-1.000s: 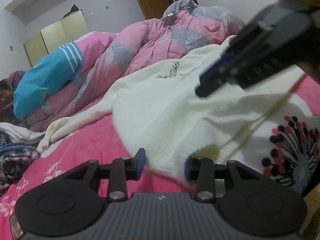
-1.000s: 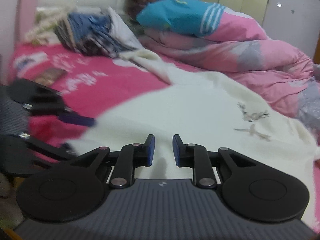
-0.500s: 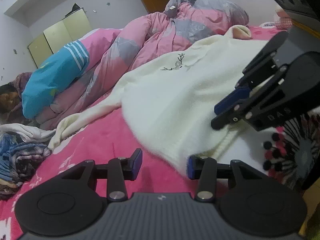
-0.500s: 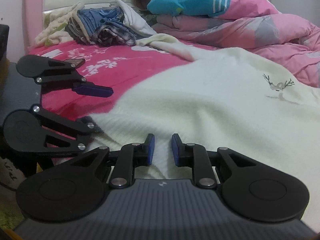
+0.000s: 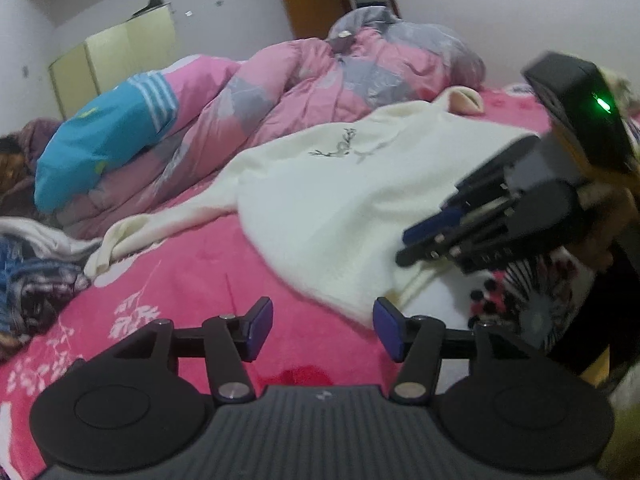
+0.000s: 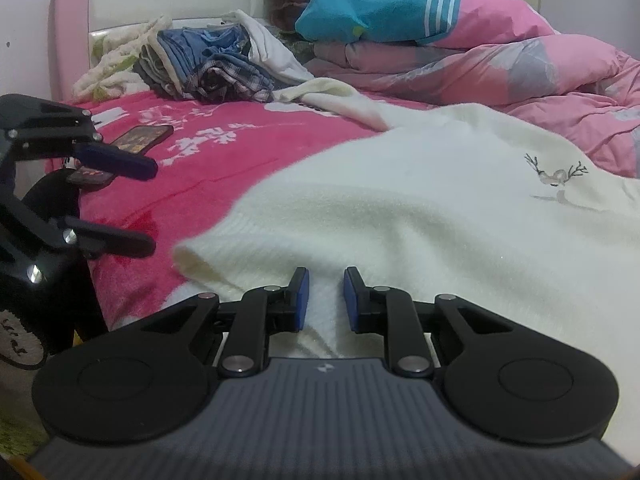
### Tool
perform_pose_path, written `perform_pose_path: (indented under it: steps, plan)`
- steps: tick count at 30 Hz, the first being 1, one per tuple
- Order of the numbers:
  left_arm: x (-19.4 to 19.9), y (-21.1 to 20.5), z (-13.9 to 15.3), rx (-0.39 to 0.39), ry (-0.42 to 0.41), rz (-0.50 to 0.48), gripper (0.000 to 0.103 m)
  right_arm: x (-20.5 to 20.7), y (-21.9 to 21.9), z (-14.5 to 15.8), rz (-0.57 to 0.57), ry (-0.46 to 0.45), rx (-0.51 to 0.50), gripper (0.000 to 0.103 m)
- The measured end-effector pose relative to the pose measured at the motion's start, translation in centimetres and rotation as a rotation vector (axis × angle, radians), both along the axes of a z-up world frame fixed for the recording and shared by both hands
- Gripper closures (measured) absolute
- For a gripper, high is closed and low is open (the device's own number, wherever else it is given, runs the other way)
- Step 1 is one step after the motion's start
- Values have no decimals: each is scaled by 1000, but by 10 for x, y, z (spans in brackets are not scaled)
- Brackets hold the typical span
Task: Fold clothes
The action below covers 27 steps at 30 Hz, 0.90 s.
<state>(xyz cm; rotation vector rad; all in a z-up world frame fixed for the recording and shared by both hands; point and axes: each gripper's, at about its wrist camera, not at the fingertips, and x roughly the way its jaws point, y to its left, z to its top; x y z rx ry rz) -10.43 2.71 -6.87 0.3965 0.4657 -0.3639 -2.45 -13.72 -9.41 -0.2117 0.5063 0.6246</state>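
Now we pinch the sweater (image 6: 400, 216) hem in our right gripper (image 6: 323, 296), while our left gripper (image 5: 322, 330) opens empty over bare pink blanket (image 5: 192, 280).

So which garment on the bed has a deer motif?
The cream sweater spread on the pink bedspread; the folded pile by the headboard is blue and plaid.

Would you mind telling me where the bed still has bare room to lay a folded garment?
The pink sheet is bare between the cream sweater, the phone and the clothes pile. It is crowded along the quilt and near the headboard.
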Motion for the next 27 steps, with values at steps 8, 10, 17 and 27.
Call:
perform_pose_path:
  steps: [8, 10, 17, 27]
  plan:
    - [36, -12, 1, -99, 58, 66, 47, -2, 0, -1, -8, -12, 3, 85]
    - [46, -13, -6, -95, 109, 75, 47, -3, 0, -1, -11, -12, 4, 85]
    - [58, -4, -20, -98, 159, 133, 44, -3, 1, -2, -17, -13, 4, 85]
    - [62, 1, -21, -95, 140, 147, 41, -6, 1, 0, -23, -7, -11, 84]
